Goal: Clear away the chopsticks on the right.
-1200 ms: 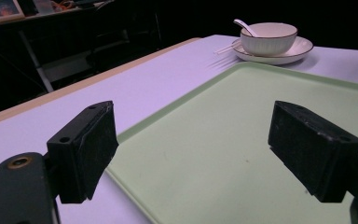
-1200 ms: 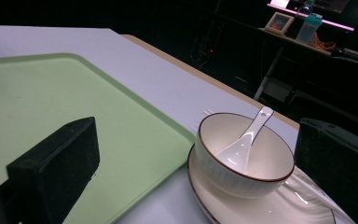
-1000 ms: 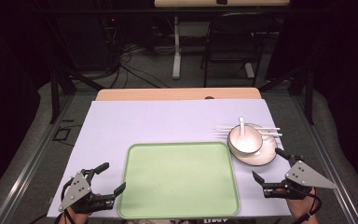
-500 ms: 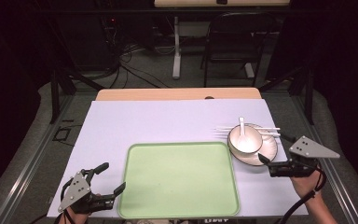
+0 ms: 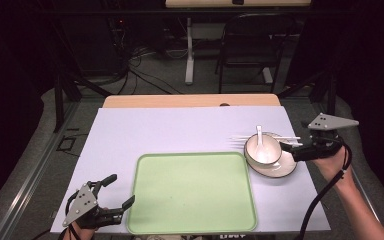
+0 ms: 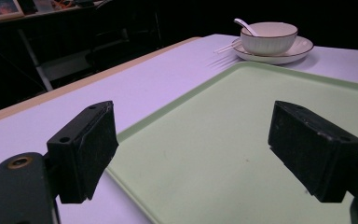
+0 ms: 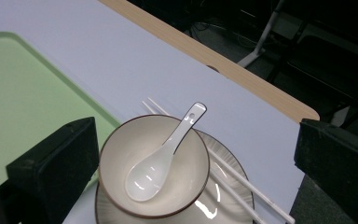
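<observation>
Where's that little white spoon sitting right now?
In the high view the spoon lies inside the bowl, which stands on the plate at the table's right side, just right of the green tray and next to the right gripper.

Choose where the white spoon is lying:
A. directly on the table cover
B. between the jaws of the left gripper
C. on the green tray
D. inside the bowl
D: the spoon rests with its scoop inside the bowl, its handle leaning over the rim.
</observation>
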Tool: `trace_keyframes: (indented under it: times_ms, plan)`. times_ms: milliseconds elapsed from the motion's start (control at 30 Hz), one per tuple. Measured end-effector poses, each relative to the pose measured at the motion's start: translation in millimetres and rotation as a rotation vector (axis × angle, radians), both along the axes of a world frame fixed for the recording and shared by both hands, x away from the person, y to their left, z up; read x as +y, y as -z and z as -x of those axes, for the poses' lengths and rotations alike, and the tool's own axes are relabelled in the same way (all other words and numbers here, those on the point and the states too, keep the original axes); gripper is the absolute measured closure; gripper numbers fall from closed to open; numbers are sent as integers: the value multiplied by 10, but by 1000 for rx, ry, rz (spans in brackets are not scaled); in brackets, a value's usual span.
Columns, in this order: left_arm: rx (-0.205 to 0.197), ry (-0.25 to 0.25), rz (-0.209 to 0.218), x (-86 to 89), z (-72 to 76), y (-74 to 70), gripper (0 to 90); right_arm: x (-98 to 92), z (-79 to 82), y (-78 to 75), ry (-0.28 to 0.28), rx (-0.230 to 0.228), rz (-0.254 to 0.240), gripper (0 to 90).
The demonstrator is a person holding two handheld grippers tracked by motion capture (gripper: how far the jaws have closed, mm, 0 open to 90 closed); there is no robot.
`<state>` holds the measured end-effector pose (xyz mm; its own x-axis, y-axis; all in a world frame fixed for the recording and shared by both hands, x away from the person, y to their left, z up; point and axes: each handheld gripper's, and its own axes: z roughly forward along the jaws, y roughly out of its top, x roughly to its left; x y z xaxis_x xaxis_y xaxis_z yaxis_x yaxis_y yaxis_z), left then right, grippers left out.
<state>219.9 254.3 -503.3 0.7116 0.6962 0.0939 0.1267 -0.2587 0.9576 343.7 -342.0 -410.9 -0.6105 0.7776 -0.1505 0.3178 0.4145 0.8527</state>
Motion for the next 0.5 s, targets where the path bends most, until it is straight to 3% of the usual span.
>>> trace_keyframes:
  times_ms: [133, 300, 467, 500]
  plan:
    - [2, -1, 3, -2, 2, 1, 154, -16, -196, 0, 6, 42, 16, 0]
    - [1, 2, 0, -1, 0, 0, 154, -19, -460, 41, 5, 129, 71, 0]
    - [1, 0, 0, 0, -1, 1, 154, -58, -658, 80, 24, 168, 82, 5]
    - [1, 1, 0, 0, -1, 1, 154, -69, -704, 91, 33, 177, 89, 40]
